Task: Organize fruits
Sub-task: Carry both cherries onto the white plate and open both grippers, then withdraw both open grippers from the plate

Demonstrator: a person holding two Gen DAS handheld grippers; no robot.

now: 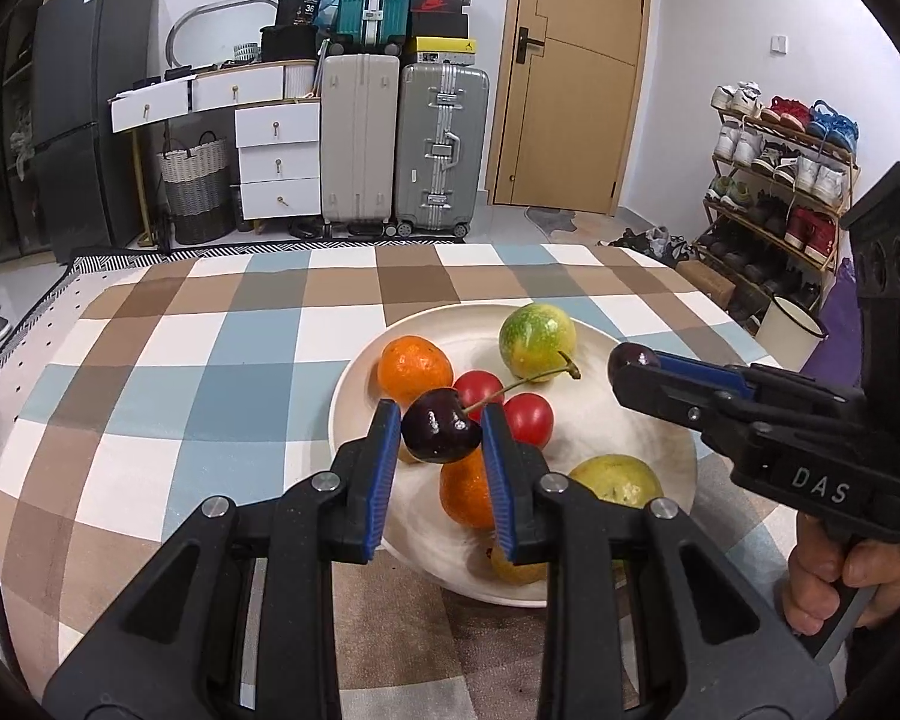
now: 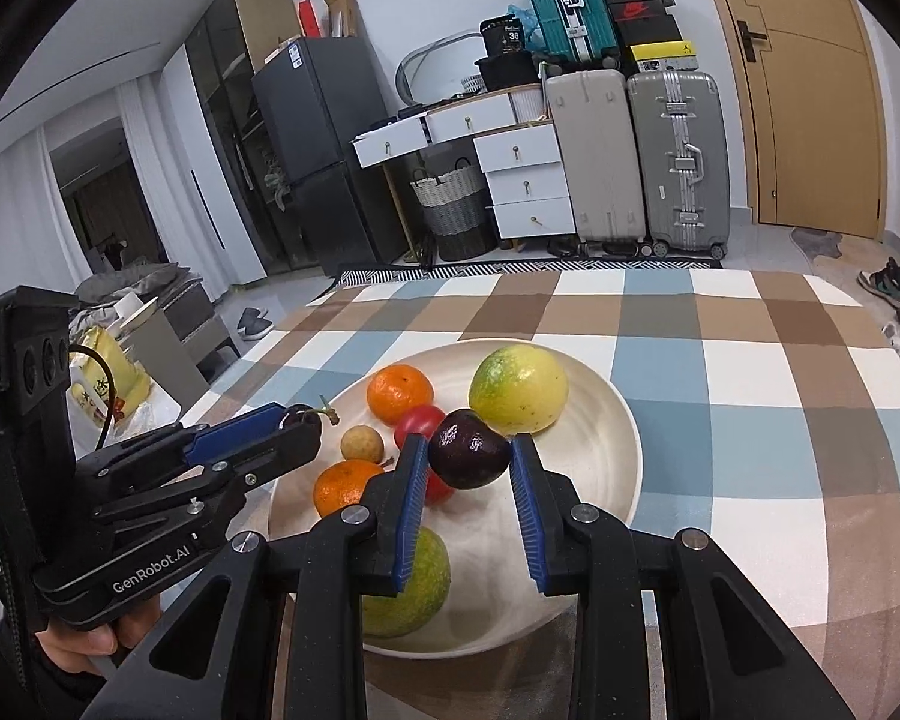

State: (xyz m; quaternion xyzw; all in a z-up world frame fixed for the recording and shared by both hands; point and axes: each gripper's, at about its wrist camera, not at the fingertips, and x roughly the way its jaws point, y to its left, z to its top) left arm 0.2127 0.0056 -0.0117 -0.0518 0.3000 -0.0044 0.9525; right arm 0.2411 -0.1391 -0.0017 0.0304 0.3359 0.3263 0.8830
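Observation:
A dark cherry with a long stem is pinched between the blue pads of my left gripper, which is shut on it above the near left part of a cream plate. My right gripper is shut on a second dark cherry over the plate. Each gripper shows in the other's view: the right gripper from the right, the left gripper from the left. On the plate lie two mandarins, red tomatoes, two green-yellow fruits and a small brown fruit.
The plate stands on a checked blue, brown and white tablecloth. A hand holds the right gripper's grip. Beyond the table are suitcases, white drawers, a shoe rack and a wooden door.

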